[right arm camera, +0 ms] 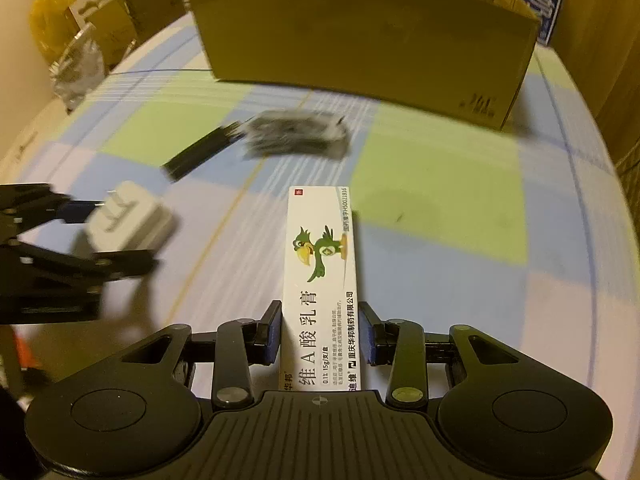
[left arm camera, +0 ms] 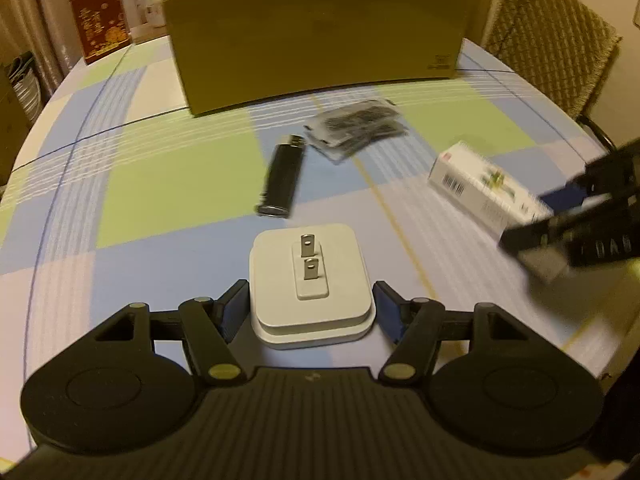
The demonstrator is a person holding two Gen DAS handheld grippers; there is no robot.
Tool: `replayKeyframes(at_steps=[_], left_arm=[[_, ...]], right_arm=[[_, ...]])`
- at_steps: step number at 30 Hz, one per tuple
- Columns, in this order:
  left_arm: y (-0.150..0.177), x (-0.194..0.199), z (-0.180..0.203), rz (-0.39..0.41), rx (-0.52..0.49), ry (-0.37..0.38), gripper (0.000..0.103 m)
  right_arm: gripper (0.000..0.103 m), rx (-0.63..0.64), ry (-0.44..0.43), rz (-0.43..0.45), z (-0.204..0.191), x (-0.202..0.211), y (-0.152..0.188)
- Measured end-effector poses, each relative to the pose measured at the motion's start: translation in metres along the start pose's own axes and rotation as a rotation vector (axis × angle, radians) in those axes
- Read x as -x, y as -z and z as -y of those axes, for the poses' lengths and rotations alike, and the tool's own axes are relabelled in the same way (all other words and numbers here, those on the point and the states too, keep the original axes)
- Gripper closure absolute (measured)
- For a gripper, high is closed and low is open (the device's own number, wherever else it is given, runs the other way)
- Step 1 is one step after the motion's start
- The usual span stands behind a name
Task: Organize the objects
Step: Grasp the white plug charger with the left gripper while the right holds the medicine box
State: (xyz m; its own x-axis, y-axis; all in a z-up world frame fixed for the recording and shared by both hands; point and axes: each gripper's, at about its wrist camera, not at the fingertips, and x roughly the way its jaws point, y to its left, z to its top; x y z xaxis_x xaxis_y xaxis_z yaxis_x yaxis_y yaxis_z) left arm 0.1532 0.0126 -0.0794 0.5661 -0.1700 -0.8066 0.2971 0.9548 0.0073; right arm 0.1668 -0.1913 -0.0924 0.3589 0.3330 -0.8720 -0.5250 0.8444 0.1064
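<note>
A: From the left wrist first. What's between the fingers?

B: The left gripper (left arm camera: 311, 308) has a white plug adapter (left arm camera: 310, 284) between its blue pads, prongs up. The pads sit at its two sides, but whether they press it or a sliver of gap is left, I cannot tell. Beyond it on the checked tablecloth (left arm camera: 176, 184) lie a black lighter (left arm camera: 281, 178) and a clear packet of small dark pieces (left arm camera: 354, 128) (contents blurred), with the open cardboard box (left arm camera: 316, 40) at the far side.

A: How would the adapter handle?

B: Rigid, smooth plastic, probably a bit dense for its size. I'd take it across the flat sides, low on the body, clear of the prongs — the glossy shell could slip.

A: And the right wrist view?

B: The right gripper (right arm camera: 320, 332) straddles a white ointment carton (right arm camera: 322, 272) with a green bird printed on it, lying lengthwise along the fingers. The left pad touches its edge; beside the right pad a thin gap shows, so it's not clamped as far as I can see. The carton points towards the box.

A: Handling?

B: Light, thin card — likely to dent if squeezed hard. Hold it across the narrow width near the middle, gently. Both items sit on the table, well short of the box.
</note>
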Motion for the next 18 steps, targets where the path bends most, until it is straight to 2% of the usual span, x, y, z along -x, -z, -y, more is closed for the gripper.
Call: replayKeyframes(at_steps=[4, 6, 18], left_arm=[[0.0023, 0.0014, 0.0006, 0.015, 0.028, 0.005, 0.036], [0.0013, 0.0018, 0.0004, 0.020, 0.034, 0.004, 0.036], [-0.0038, -0.0056, -0.0016, 0.022, 0.050, 0.001, 0.036]], right_arm=[[0.055, -0.004, 0.006, 0.024, -0.0039, 0.0034, 0.0081], [0.053, -0.006, 0.020, 0.032, -0.0017, 0.0038, 0.0070], [0.051, -0.014, 0.044, 0.074, -0.0008, -0.0017, 0.0022]])
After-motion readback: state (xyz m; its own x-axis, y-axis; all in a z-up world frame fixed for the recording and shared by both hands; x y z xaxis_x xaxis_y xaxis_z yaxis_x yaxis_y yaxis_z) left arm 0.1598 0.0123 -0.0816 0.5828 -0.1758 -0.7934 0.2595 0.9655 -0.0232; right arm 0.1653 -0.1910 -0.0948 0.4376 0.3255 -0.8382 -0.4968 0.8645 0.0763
